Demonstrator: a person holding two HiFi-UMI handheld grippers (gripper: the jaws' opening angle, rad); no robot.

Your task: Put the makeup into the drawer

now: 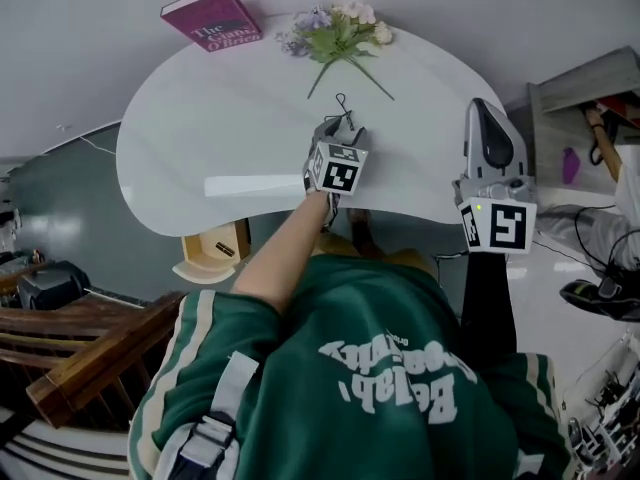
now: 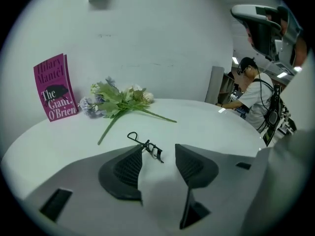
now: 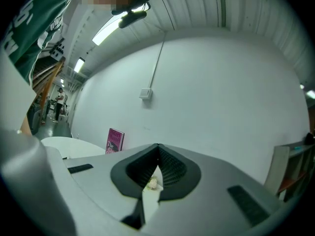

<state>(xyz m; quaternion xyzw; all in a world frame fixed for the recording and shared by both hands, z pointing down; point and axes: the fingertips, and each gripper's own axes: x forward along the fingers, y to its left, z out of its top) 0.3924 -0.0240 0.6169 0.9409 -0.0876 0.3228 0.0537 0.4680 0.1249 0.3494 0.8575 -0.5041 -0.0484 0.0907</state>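
**Left fingers spread just short of the makeup tool**

The makeup tool (image 2: 145, 145) (a thin piece of black wire with a loop at its far end) lies flat on the white surface (image 1: 200, 138), out toward the middle and on the near side of the flowers (image 1: 340, 30). The left gripper (image 1: 340, 130) sits low over the surface and tilts down toward the tool. In the left gripper view its fingers (image 2: 125, 168) stand well apart with nothing between the pads. The tool lies just ahead of the tips, not centred in the gap. Its near end sits by the tip of the left-hand finger, and the rest runs away from there to the left. Whether that tip touches the wire cannot be told. The pink book (image 1: 210, 16) stands at the far edge of the surface, left of the flowers and well apart from the tool.

The right gripper (image 1: 485, 108) is held off the right rim of the surface, roughly level and away from the tool. In the right gripper view its fingers (image 3: 172, 168) meet at the tips and grip nothing.

The drawer (image 1: 212, 253) stands pulled out below the near-left rim of the surface, with a small dark thing lying inside, too small to make out.
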